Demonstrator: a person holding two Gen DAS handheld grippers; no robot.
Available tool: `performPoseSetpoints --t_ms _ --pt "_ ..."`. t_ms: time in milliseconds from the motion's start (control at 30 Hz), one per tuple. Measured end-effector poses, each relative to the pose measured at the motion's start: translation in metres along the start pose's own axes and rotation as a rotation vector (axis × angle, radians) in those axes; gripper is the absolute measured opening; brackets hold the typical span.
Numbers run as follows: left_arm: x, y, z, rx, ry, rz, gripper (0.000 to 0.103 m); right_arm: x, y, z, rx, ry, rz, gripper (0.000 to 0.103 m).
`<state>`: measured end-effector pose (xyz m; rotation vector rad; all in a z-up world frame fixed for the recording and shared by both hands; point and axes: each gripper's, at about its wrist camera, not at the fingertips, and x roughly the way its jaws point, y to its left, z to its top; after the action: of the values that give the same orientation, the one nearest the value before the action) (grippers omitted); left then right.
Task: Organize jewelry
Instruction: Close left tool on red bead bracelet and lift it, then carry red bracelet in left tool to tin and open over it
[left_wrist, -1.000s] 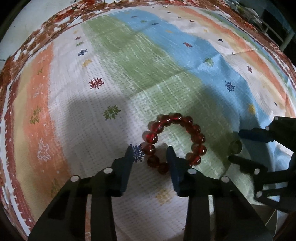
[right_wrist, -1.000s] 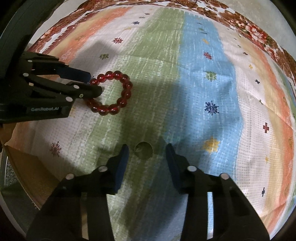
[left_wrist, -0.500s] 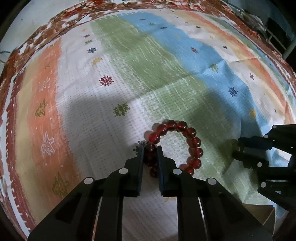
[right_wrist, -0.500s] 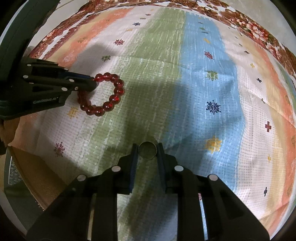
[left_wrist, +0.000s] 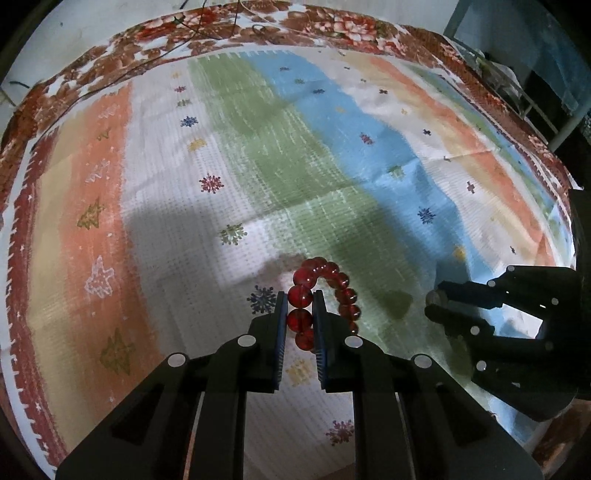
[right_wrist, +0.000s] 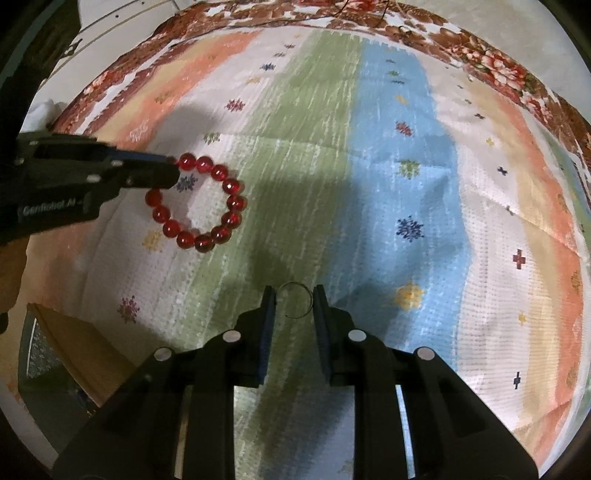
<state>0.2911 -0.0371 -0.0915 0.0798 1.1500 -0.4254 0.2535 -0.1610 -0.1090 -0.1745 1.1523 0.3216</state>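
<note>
A red bead bracelet (left_wrist: 325, 295) hangs from my left gripper (left_wrist: 300, 300), which is shut on a few of its beads and holds it above the striped cloth (left_wrist: 303, 166). In the right wrist view the bracelet (right_wrist: 207, 206) dangles as a loop from the left gripper (right_wrist: 162, 173) at the left. My right gripper (right_wrist: 294, 297) is shut on a thin metal ring (right_wrist: 295, 300), held above the cloth. In the left wrist view the right gripper (left_wrist: 430, 304) is at the right with the ring at its tips.
The striped cloth (right_wrist: 388, 166) with a floral border covers the table. A wooden box (right_wrist: 70, 350) sits off the cloth's edge at the lower left of the right wrist view. Dark furniture (left_wrist: 535, 74) stands beyond the far right edge.
Both grippers closed, the left on the bracelet's beads and the right on the ring, then lifted them off the cloth. The bracelet now hangs instead of lying flat.
</note>
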Motion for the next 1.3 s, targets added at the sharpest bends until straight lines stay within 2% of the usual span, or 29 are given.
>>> performPoseSetpoints --t_ms 133,367,567,900,1133,1300 --pt "-0.014 -0.002 -0.003 -0.01 -0.034 -0.001 0.013 -0.005 0.001 0.002 0.005 -0.016 0.002 0.022" --pt "-0.031 -0.005 -0.013 -0.015 -0.064 0.046 0.013 -0.014 0.005 0.003 0.014 -0.034 0.017 0.022" --pt "-0.052 -0.006 -0.016 -0.03 -0.106 0.055 0.013 -0.032 0.008 0.004 0.019 -0.085 0.037 0.022" --pt "-0.077 -0.006 -0.028 -0.084 -0.155 0.026 0.013 -0.058 0.014 0.002 0.015 -0.148 0.054 0.022" --pt "-0.097 -0.007 -0.039 -0.102 -0.19 0.012 0.013 -0.089 0.032 -0.007 -0.027 -0.223 0.059 0.022" --pt "-0.113 -0.01 -0.045 -0.121 -0.219 -0.037 0.013 -0.107 0.04 -0.014 -0.038 -0.257 0.069 0.022"
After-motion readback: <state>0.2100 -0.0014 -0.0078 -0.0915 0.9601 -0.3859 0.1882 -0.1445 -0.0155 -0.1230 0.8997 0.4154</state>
